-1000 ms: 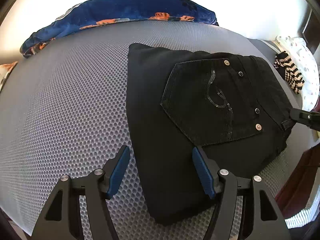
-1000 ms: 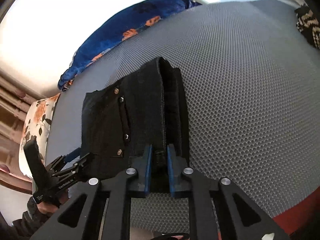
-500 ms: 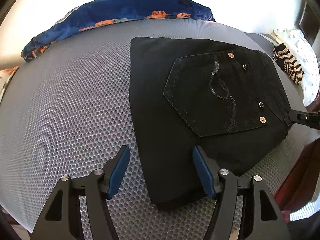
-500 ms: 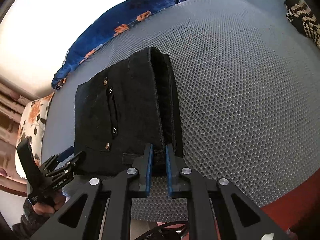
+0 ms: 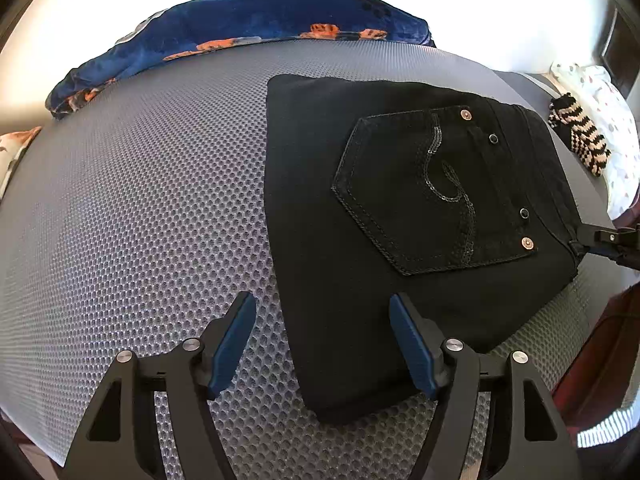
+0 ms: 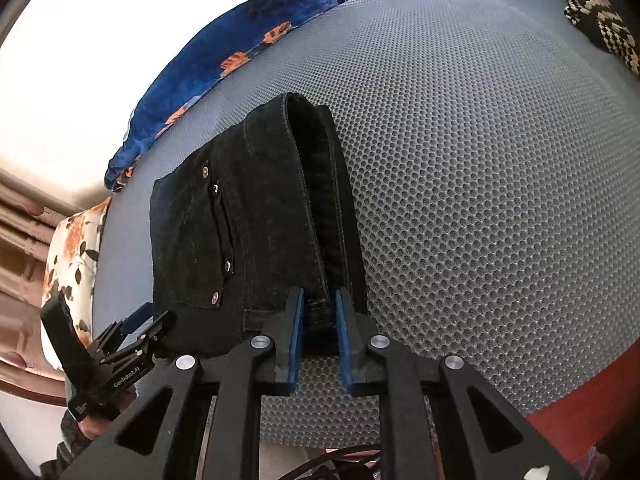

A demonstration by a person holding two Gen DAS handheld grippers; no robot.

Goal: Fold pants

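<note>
On the grey mesh mattress [image 5: 140,208] I see the folded black pants [image 5: 360,208] lying flat, close to its near edge and toward its right side in the left wrist view. Along the far edge of the mattress lies a blue blanket [image 5: 248,20] with orange flowers. At the far right corner sits a small knitted piece with black and beige stripes [image 5: 580,136], and just beside it a white spotted pillow [image 5: 612,120]. Nothing lies on the pants or between them and my grippers.

The pants are folded into a compact rectangle with several layers. The back pocket [image 5: 432,196] faces up, with a curved line of sequins and copper rivets at its corners. In the right wrist view the waistband edge [image 6: 316,208] shows as a thick stack of folded layers.

My left gripper [image 5: 324,344] hangs over the near left corner of the pants; its jaws are spread wide and opening, and they do not press on the cloth. My right gripper [image 6: 318,340] is at the waistband end. Its jaws are narrow and opening, with the edge of the waistband between the blue pads [image 6: 298,344], which stand just off the cloth.
</note>
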